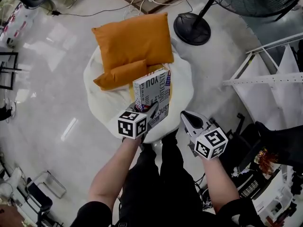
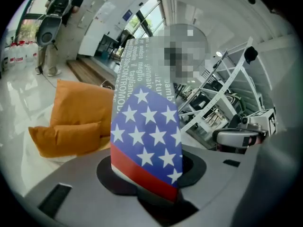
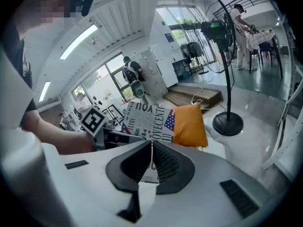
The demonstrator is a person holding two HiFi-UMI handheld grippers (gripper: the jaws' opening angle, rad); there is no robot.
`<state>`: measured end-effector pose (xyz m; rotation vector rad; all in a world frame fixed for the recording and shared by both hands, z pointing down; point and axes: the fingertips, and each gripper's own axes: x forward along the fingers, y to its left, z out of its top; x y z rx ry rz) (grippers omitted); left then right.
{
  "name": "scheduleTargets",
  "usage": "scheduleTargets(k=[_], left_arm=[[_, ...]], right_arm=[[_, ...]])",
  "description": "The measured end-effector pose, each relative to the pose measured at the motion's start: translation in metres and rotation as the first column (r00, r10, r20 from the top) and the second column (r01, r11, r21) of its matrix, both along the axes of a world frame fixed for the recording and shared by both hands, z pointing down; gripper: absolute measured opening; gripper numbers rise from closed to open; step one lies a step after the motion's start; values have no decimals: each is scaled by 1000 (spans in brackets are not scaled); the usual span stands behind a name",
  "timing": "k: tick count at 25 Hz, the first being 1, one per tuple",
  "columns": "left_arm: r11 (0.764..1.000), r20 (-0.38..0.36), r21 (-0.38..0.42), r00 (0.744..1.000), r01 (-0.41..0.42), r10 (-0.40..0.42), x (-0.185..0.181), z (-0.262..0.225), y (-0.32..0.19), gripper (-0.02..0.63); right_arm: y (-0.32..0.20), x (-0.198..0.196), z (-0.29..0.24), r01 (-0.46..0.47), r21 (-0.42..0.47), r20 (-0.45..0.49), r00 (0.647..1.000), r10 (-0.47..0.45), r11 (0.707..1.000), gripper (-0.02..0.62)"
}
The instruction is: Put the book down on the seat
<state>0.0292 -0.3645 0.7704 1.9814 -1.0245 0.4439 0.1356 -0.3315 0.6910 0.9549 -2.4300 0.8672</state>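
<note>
On the glossy floor (image 1: 57, 79), a white seat (image 1: 182, 86) holds orange cushions (image 1: 132, 41) at 12 o'clock; your left gripper (image 1: 152, 110) clamps the book (image 1: 151, 94) upright at the seat's 6 o'clock edge. Your right gripper (image 1: 189, 119) is closed, empty.

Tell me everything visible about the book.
The book has a white cover with bold black lettering and stars-and-stripes flag patches at its corners. It stands roughly upright, clamped at one lower flag corner by the left gripper, over the white seat in front of the orange cushions. Whether it touches the seat is unclear.
</note>
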Motion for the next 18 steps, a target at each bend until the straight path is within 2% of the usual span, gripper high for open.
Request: scheduleTargets(k=[4,8,18], left_arm=[[994,1,-108,1000,-16,16,23,76,-9,160],[978,-9,-206,1000,-7,5,42,145,-16,160],[939,2,-338,998,-56,60,94,295,-26,160]], right_arm=[[-5,5,51,31,-48,0,1000,-31,998,8],[-14,20,97,42,-84,-5,999,-43,996,8],[-10,51,186,64,-148,-20,998,-67,987,8]])
